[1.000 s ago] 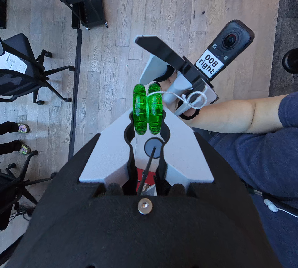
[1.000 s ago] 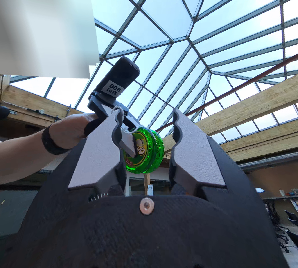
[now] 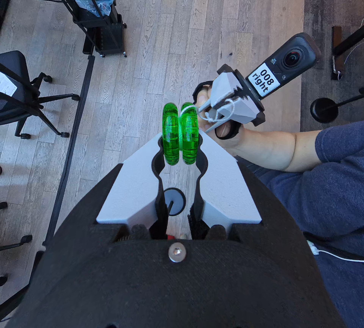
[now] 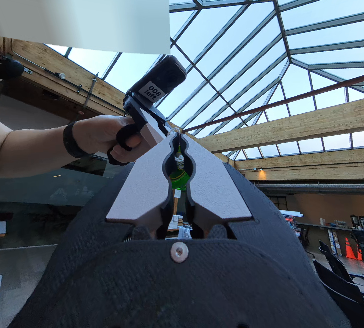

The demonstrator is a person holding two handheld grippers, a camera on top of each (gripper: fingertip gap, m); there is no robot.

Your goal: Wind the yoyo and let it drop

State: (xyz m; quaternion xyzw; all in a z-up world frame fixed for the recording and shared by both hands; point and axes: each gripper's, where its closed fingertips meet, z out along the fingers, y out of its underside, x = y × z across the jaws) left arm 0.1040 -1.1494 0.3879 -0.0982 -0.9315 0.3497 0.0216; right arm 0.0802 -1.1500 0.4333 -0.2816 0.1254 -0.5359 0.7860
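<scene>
Green and see-through, the yoyo sits edge-on at the tips of the left gripper, whose jaws pinch its two flat sides. White string leaves the yoyo's groove toward the right gripper just beside it, whose jaws are pressed together on that string. Wooden floor lies far below the yoyo.

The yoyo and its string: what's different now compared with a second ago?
The right gripper, open a second ago with the string looped over one finger, has shut on the string and swung to the yoyo's right. Unchanged: the left gripper stays clamped on the green yoyo, high above the floor.
</scene>
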